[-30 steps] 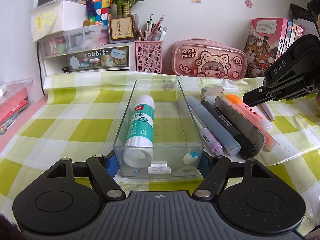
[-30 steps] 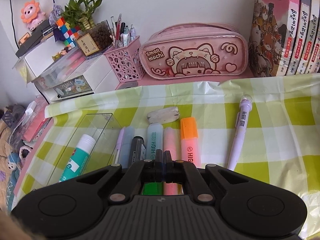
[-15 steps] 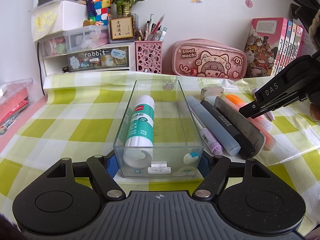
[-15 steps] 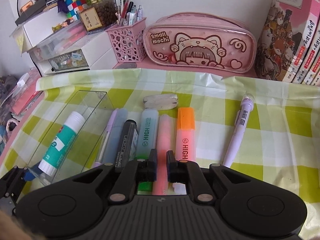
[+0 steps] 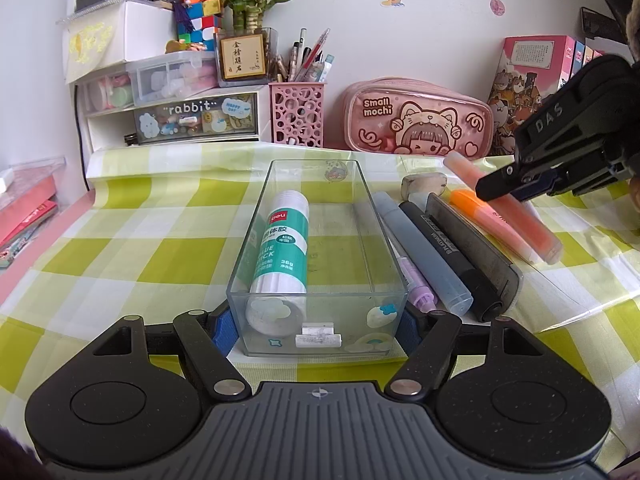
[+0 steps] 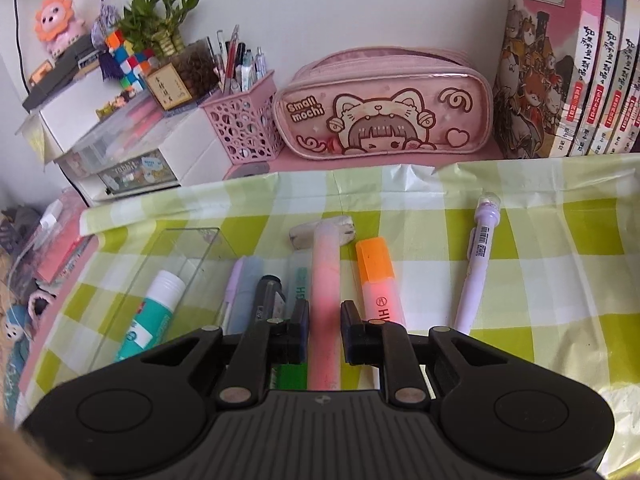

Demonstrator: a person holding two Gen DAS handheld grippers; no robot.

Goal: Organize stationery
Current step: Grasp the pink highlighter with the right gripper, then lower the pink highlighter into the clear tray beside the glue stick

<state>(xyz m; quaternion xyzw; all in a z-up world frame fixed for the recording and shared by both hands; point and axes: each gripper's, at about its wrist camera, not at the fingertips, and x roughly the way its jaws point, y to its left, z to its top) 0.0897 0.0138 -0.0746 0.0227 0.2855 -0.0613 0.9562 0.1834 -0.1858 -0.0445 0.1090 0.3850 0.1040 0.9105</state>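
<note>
My left gripper (image 5: pixel 316 328) is shut on the near end of the clear plastic box (image 5: pixel 372 240), a pad on each side wall. A glue stick (image 5: pixel 284 240) lies inside it. My right gripper (image 6: pixel 324 332) has a pink highlighter (image 6: pixel 326 272) between its opening jaws, pads against its sides. The left wrist view shows that pink highlighter (image 5: pixel 532 228) lifted off the cloth, far end tilted up, in the right gripper (image 5: pixel 508 188). Beside the box lie a lilac pen (image 5: pixel 416 288), a blue-grey highlighter (image 5: pixel 420 256), a black marker (image 5: pixel 448 256), a green highlighter (image 6: pixel 298 280) and an orange highlighter (image 6: pixel 374 276).
An eraser (image 6: pixel 300 236) lies behind the row and a purple pen (image 6: pixel 480 256) to its right. A pink pencil case (image 6: pixel 384 108), a pink pen basket (image 6: pixel 248 128), a drawer unit (image 5: pixel 176 120) and books (image 6: pixel 580 60) line the back wall.
The right gripper's jaws went from shut to apart around the pink highlighter, which has risen off the cloth with its far end up. The left gripper and the box have not moved.
</note>
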